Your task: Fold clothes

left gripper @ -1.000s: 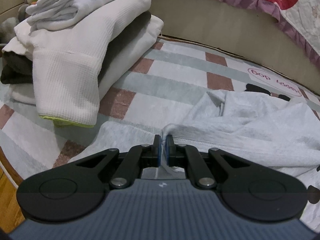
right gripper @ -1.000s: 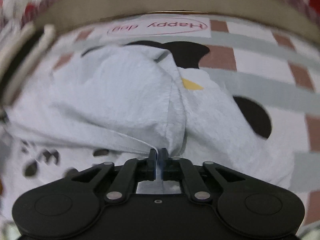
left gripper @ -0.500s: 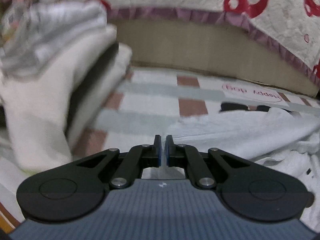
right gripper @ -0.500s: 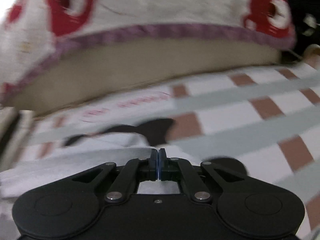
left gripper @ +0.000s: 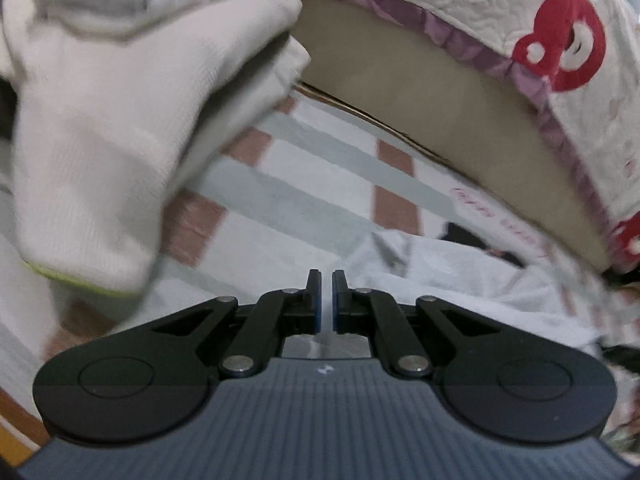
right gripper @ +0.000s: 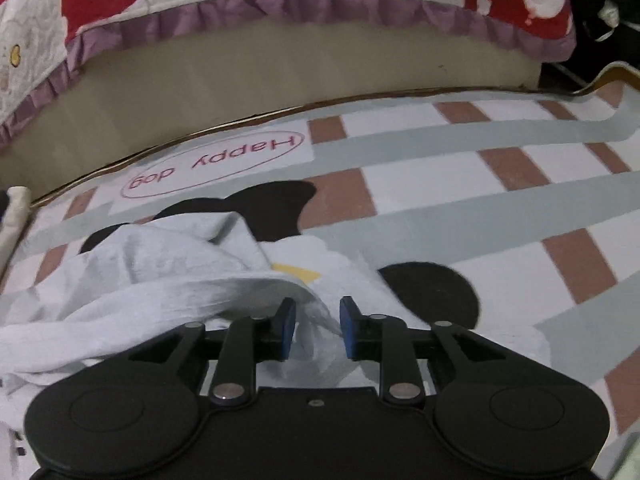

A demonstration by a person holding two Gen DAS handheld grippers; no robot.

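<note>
On the checked mat (right gripper: 440,184), right gripper (right gripper: 318,330) jaws are opening around the grey garment (right gripper: 168,280)

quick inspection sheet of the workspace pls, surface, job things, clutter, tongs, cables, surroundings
surface: checked mat with grey and brown bands, black shapes and a "Happy dog" label.
job's things: pale grey garment lies crumpled on the mat; a stack of clothes sits at the left of the left wrist view, blurred.
clutter: nothing seen.
tongs: left tongs shut, with no cloth seen between the pads; right tongs opening, a fold of the garment between the pads, no longer pinched.
cables: nothing seen.
surroundings: bed side behind the mat, with a white quilt with red bears and purple trim hanging over it.
</note>
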